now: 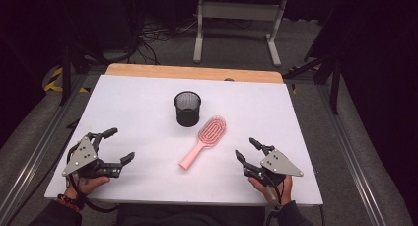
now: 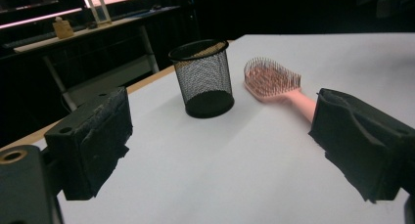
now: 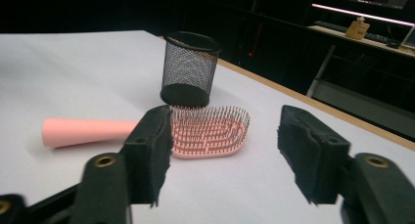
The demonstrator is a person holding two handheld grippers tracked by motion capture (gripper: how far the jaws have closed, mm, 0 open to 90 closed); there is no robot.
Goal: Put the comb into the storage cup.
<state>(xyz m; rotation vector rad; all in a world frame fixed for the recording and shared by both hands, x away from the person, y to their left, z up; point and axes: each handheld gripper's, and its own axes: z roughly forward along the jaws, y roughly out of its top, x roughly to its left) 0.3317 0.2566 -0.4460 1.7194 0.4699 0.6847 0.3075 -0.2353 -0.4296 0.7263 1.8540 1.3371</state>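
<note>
Pink hairbrush point(image 1: 204, 140) lies flat on white bench point(image 1: 148, 102), bristles up, head just beside black mesh cup point(image 1: 187, 108), handle pointing back toward you. Your left gripper point(image 1: 118, 146) rests near bench's left front, jaws wide apart, empty. Your right gripper point(image 1: 247, 149) near right front, jaws apart, empty, aimed at brush. Step looks like approach, nothing grasped yet. Next move likely: bring right jaws over handle, square across it, then close.

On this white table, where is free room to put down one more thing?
Free patches: the far left of the white table top, left of the black mesh cup; the far right corner beyond the pink hairbrush; the near strip between the left gripper and right gripper. Crowded: the middle, where cup and brush head almost meet.
</note>
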